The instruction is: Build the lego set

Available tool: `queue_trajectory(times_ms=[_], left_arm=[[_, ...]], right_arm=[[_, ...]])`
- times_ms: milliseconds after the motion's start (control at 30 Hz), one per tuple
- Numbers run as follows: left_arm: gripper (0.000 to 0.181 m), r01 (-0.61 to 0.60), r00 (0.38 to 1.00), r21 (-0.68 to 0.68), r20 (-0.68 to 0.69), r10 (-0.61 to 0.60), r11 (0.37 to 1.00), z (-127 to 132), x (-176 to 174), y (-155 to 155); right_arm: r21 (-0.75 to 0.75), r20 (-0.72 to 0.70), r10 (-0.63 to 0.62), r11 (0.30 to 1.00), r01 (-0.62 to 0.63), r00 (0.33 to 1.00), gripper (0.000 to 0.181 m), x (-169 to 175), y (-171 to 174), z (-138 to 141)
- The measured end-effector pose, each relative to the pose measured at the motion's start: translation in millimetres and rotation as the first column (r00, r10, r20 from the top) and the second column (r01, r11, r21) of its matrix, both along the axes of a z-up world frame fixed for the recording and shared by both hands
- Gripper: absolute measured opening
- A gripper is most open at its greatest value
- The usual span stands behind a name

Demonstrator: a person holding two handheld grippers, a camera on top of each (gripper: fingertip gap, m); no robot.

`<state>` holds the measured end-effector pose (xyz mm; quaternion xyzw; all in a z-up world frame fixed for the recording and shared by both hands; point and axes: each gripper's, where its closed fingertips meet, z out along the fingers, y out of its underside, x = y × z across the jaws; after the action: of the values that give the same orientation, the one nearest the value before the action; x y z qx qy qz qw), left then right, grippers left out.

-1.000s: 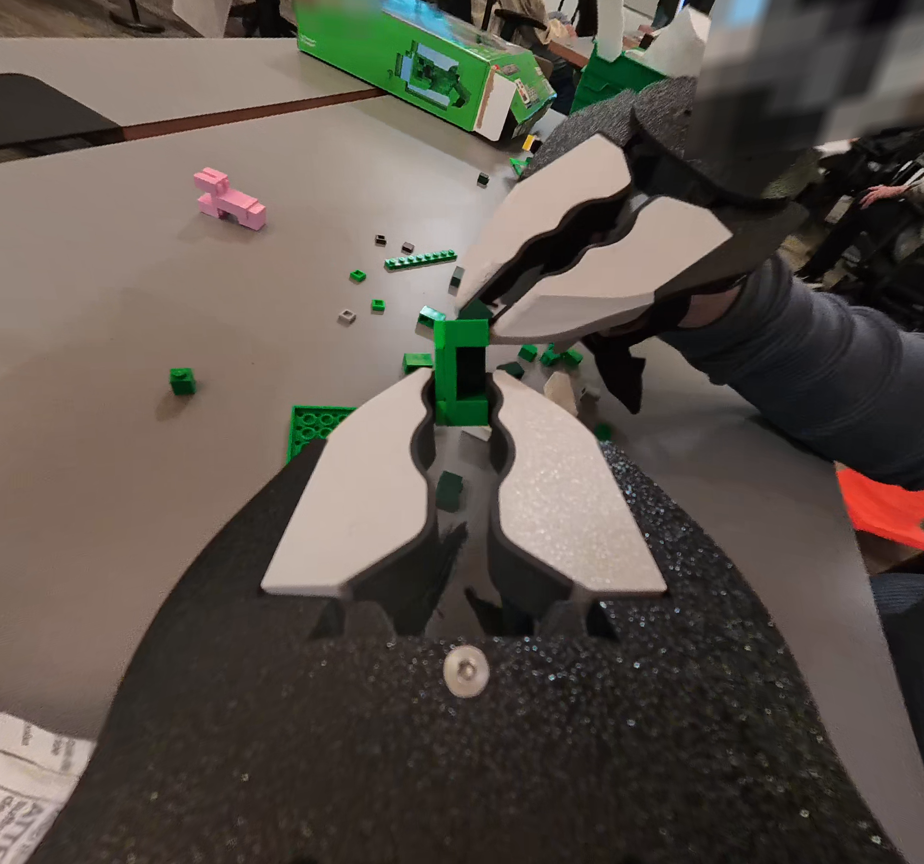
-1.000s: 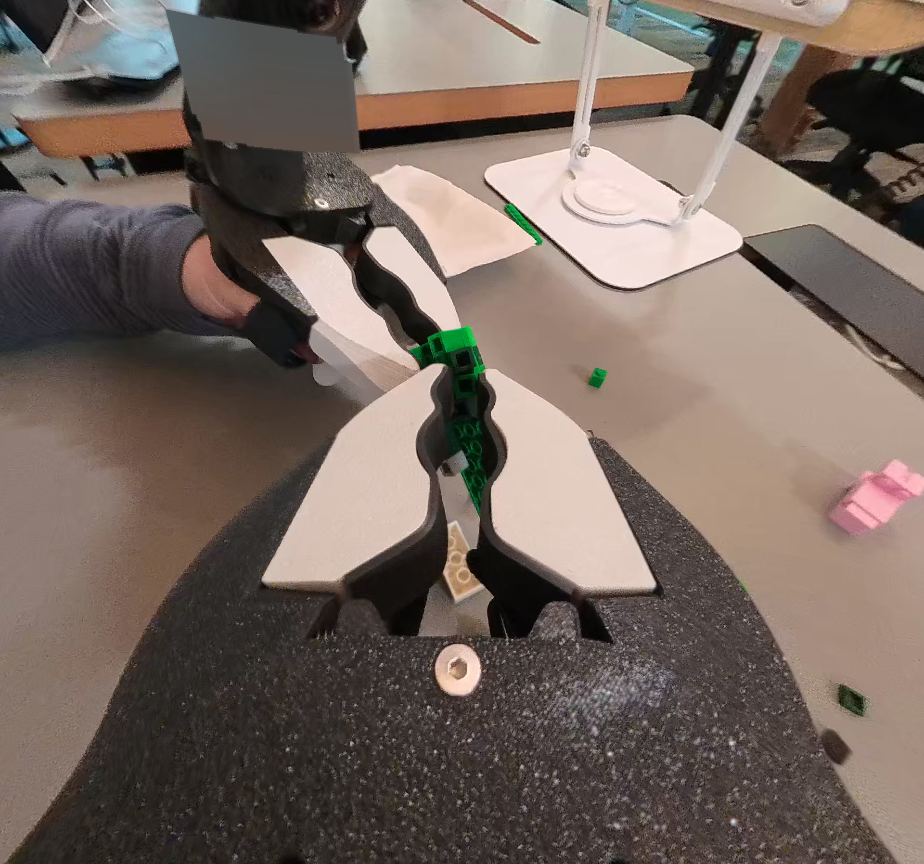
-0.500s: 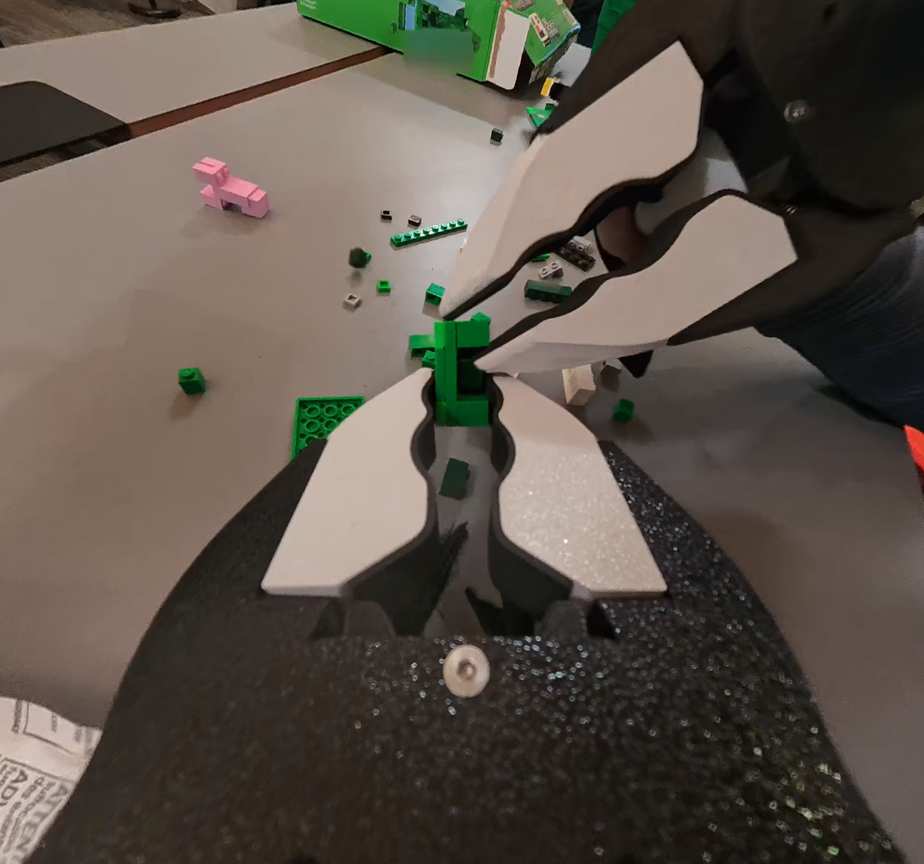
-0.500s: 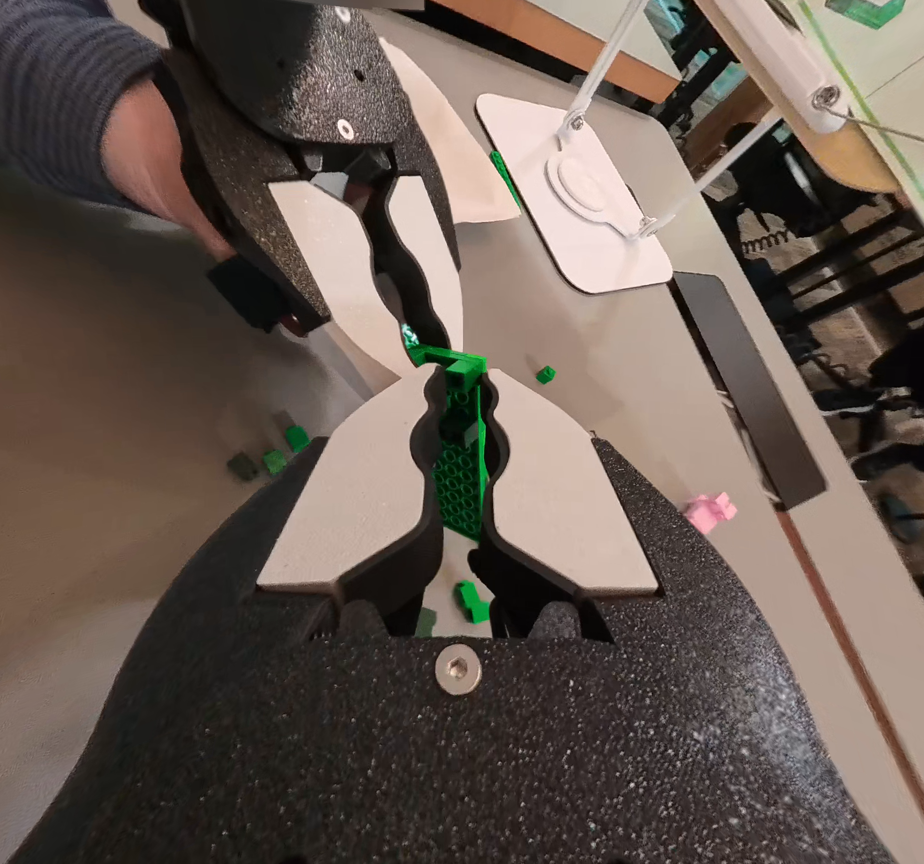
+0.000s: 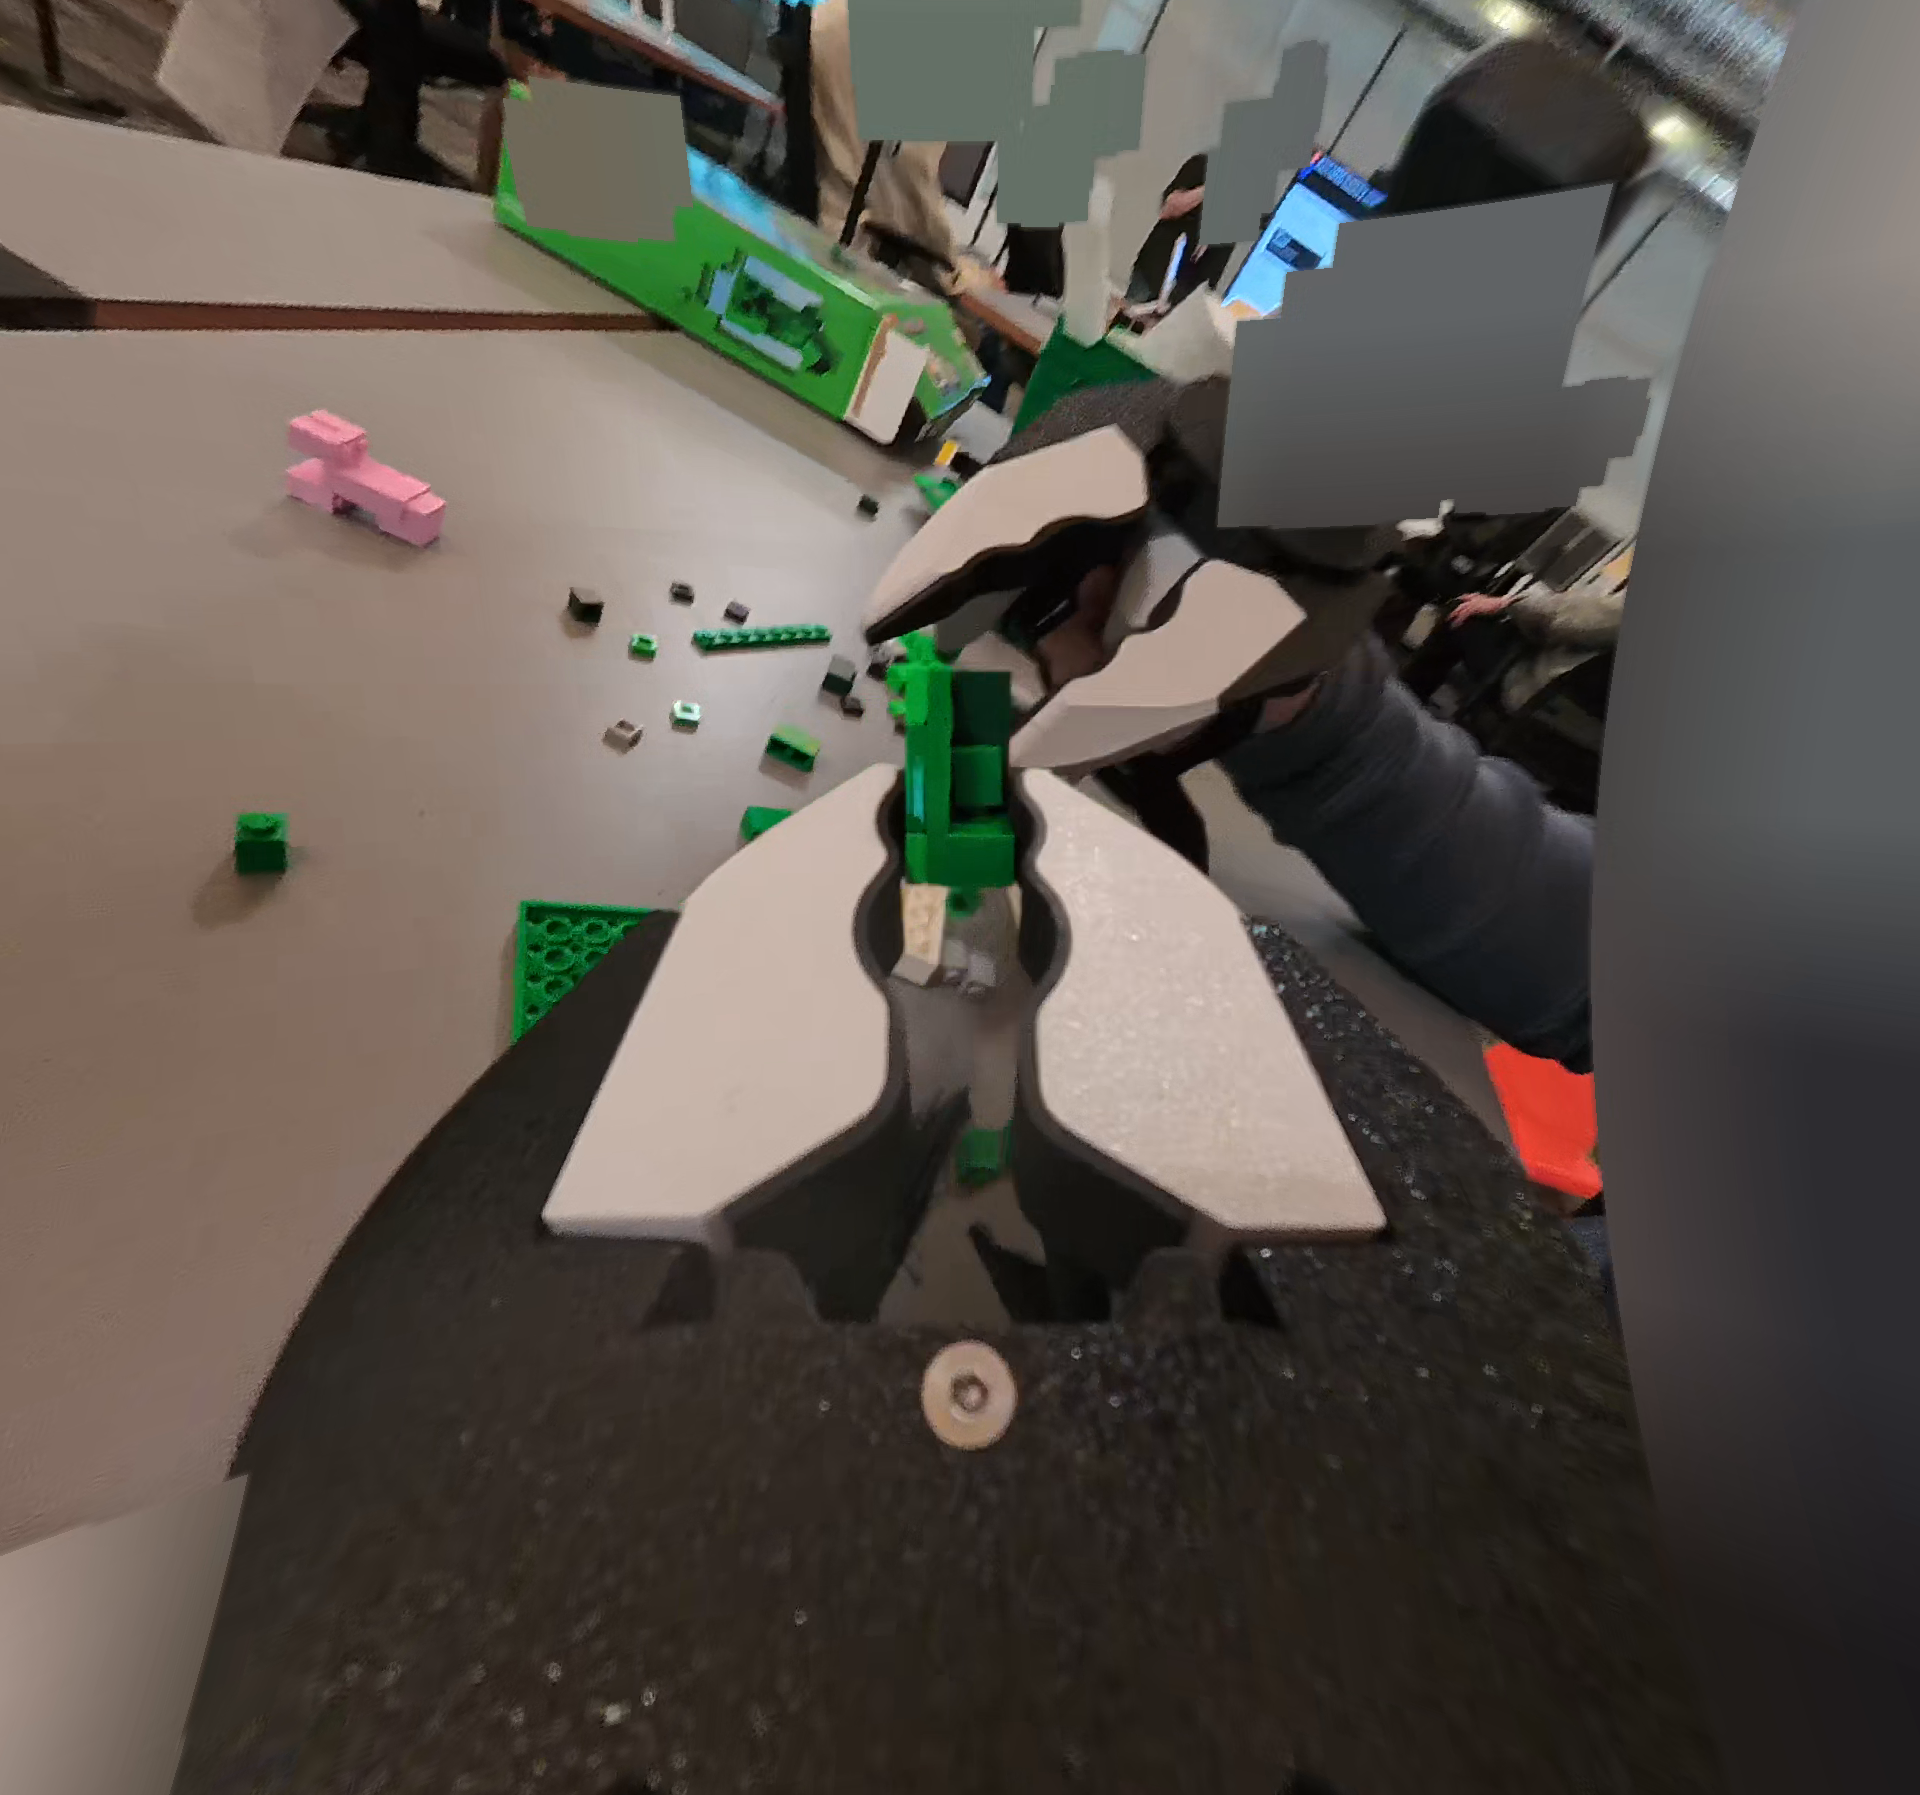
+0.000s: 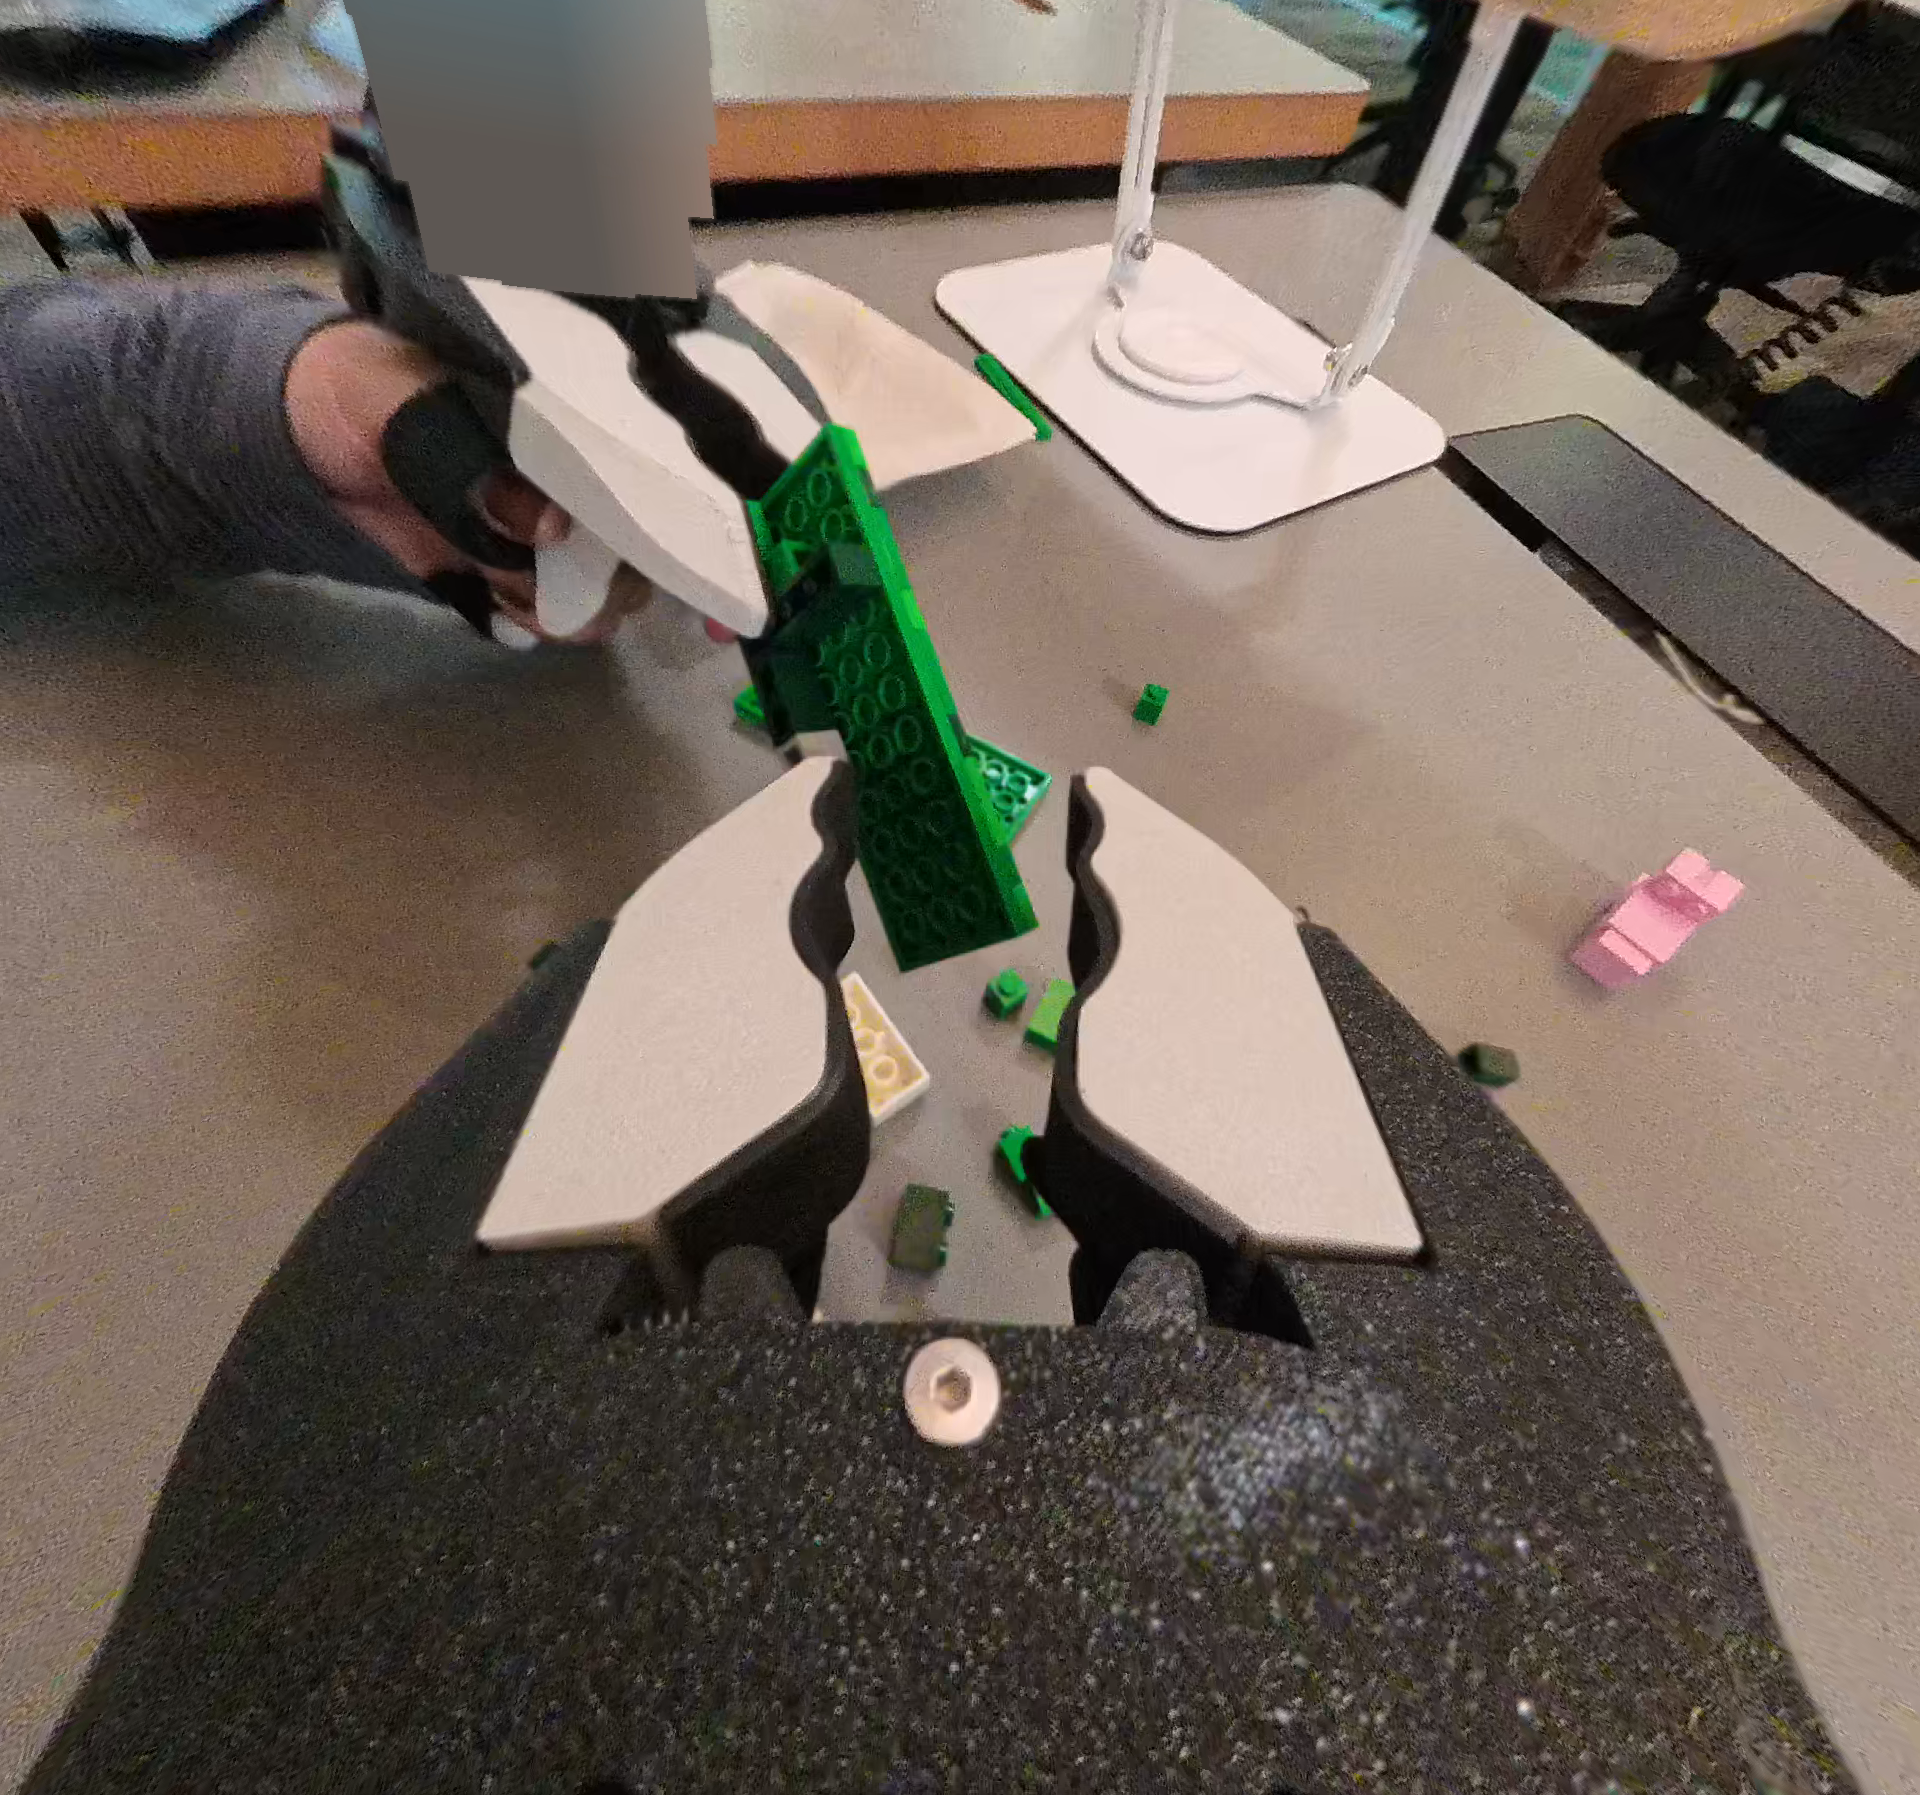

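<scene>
My left gripper (image 5: 956,781) is shut on a green lego assembly (image 5: 951,769), a long plate with small bricks stacked on it, held on end above the grey table (image 5: 260,1070). In the right wrist view the assembly (image 6: 894,706) shows its studless underside, tilted, pinched near its top by the left gripper (image 6: 753,592). My right gripper (image 6: 958,777) is open, its fingers on either side of the plate's lower end without gripping it. It also shows in the left wrist view (image 5: 945,696), open just behind the assembly.
A pink lego pig (image 5: 364,488) stands far left. Several loose green and dark bricks, a thin green strip (image 5: 762,639) and a green plate (image 5: 566,956) lie about. A green box (image 5: 748,291) sits behind. A white stand base (image 6: 1195,395), a tan brick (image 6: 883,1059) and a dark mat (image 6: 1662,550) are nearby.
My right gripper has opened, let go of the green assembly and drawn back a little. My left gripper still holds the assembly, now lifted and more upright.
</scene>
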<state>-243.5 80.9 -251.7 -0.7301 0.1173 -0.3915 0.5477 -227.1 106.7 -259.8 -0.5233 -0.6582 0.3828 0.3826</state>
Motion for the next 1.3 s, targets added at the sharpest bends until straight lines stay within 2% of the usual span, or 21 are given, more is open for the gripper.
queue_trajectory(times_ms=[100, 200, 300, 367, 400, 467, 533, 633, 733, 833, 900, 967, 1067, 1100, 1167, 1300], left_arm=[[0.017, 0.025, 0.993, 0.047, 0.117, -0.031, 0.999, 14, -4, -4], [0.017, 0.069, 0.981, 0.091, 0.175, -0.084, 0.994, 22, -5, -9], [0.017, 0.109, 0.975, 0.115, 0.179, -0.129, 0.987, 24, 3, -12], [0.019, 0.06, 0.979, 0.107, 0.188, -0.08, 0.992, 23, -1, -8], [0.031, -0.002, 0.982, 0.073, 0.19, -0.012, 0.997, 20, -8, -1], [0.056, -0.178, 0.978, 0.017, 0.113, 0.175, 0.984, 8, -29, 14], [0.063, -0.309, 0.951, 0.059, 0.017, 0.309, 0.949, 5, -44, 19], [0.059, -0.39, 0.899, 0.169, -0.143, 0.414, 0.905, 7, -48, 19], [0.039, -0.418, 0.844, 0.267, -0.24, 0.48, 0.868, 11, -45, 17], [0.032, -0.428, 0.82, 0.303, -0.266, 0.507, 0.852, 13, -43, 15], [0.034, -0.436, 0.807, 0.263, -0.308, 0.503, 0.861, 5, -45, 18], [0.03, -0.439, 0.813, 0.231, -0.309, 0.493, 0.869, 0, -45, 20], [0.024, -0.436, 0.812, 0.252, -0.303, 0.499, 0.864, 3, -47, 17], [0.016, -0.42, 0.82, 0.254, -0.306, 0.484, 0.871, 3, -44, 16], [0.016, -0.399, 0.821, 0.245, -0.333, 0.463, 0.884, 0, -43, 17], [0.016, -0.29, 0.887, 0.158, -0.327, 0.327, 0.944, -6, -35, 17]], right_arm=[[-0.183, -0.095, -0.012, 0.983, -0.006, 0.995, 0.041, 3, 2, 12], [-0.395, -0.157, 0.035, 0.914, -0.096, 0.987, 0.039, 3, -8, 19], [-0.545, -0.197, 0.09, 0.817, -0.185, 0.976, 0.013, 1, -21, 22], [-0.59, -0.223, 0.086, 0.781, -0.205, 0.971, 0.009, 0, -23, 26], [-0.593, -0.224, 0.051, 0.785, -0.178, 0.973, 0.008, -1, -19, 26], [-0.536, -0.2, -0.048, 0.842, -0.068, 0.979, 0.006, -5, -7, 23], [-0.458, -0.18, -0.153, 0.887, 0.055, 0.972, 0.006, -8, 4, 22], [-0.32, -0.161, -0.232, 0.932, 0.172, 0.959, 0.006, -11, 6, 21], [-0.178, -0.144, -0.256, 0.957, 0.23, 0.956, 0.006, -16, 0, 18], [-0.089, -0.135, -0.256, 0.965, 0.245, 0.957, 0.006, -22, -10, 14], [-0.047, -0.138, -0.257, 0.966, 0.253, 0.956, 0.006, -24, -15, 13], [-0.012, -0.141, -0.265, 0.964, 0.266, 0.954, 0.006, -26, -18, 13], [0.025, -0.148, -0.253, 0.966, 0.259, 0.956, 0.006, -28, -22, 14], [0.05, -0.146, -0.246, 0.965, 0.256, 0.958, 0.006, -28, -23, 13], [0.095, -0.141, -0.206, 0.971, 0.22, 0.968, 0.007, -27, -22, 13], [0.071, -0.125, -0.066, 0.995, 0.076, 0.99, 0.007, -20, -17, 8]])
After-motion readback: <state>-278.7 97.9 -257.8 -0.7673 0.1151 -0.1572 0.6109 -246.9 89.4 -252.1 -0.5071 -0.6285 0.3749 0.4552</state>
